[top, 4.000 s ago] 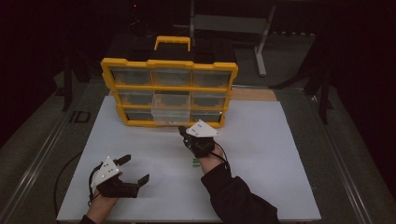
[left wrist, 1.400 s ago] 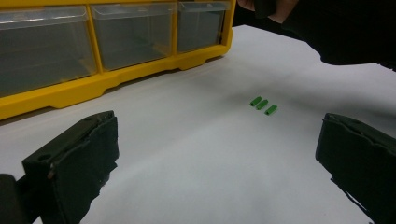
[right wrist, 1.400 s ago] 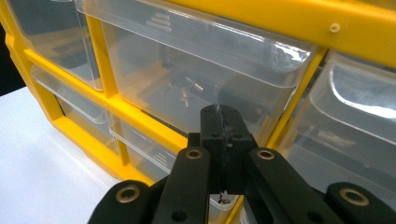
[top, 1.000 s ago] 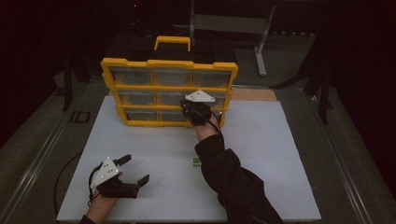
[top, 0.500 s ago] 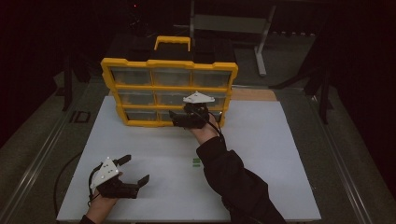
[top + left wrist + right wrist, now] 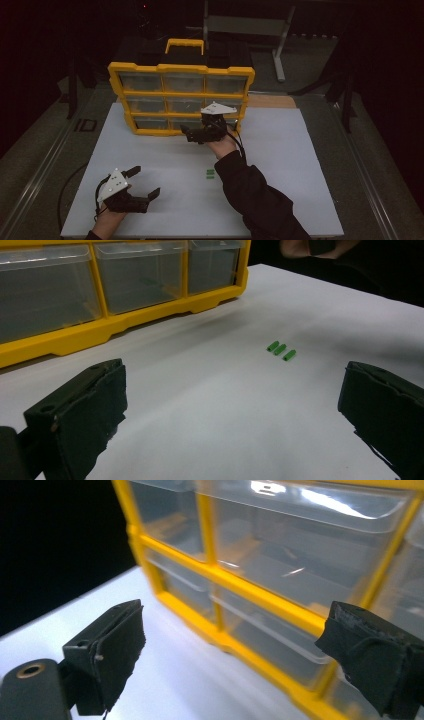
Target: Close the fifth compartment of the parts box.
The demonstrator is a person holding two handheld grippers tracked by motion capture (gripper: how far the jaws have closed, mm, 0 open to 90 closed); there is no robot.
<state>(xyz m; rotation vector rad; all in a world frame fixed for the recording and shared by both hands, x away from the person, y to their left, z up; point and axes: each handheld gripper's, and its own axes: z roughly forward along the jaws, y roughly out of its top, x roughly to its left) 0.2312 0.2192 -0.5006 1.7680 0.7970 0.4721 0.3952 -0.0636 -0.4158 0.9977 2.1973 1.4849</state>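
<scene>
The right gripper point(image 6: 196, 134) is up close to the yellow plastic box of clear little drawers point(image 6: 181, 97), which stands at the back of the white worktop point(image 6: 280, 165). Its jaws are wide open and hold nothing. They point at the bottom row of the box, near the middle drawer. In the right gripper view, the clear drawer fronts point(image 6: 280, 630) sit straight ahead, between the two black jaws, with a yellow bar running across between the rows. So I think the next move is to reach a drawer front and pull it, and the right hand is much nearer for that.

The left gripper point(image 6: 134, 184) rests low at the near edge of the worktop, well apart from the box. Its jaws are wide open and empty too.

Three small green pegs point(image 6: 280, 349) lie side by side on the worktop, between the two hands, a little ahead of the left jaws. Nothing stands between the right jaws and the drawers.
</scene>
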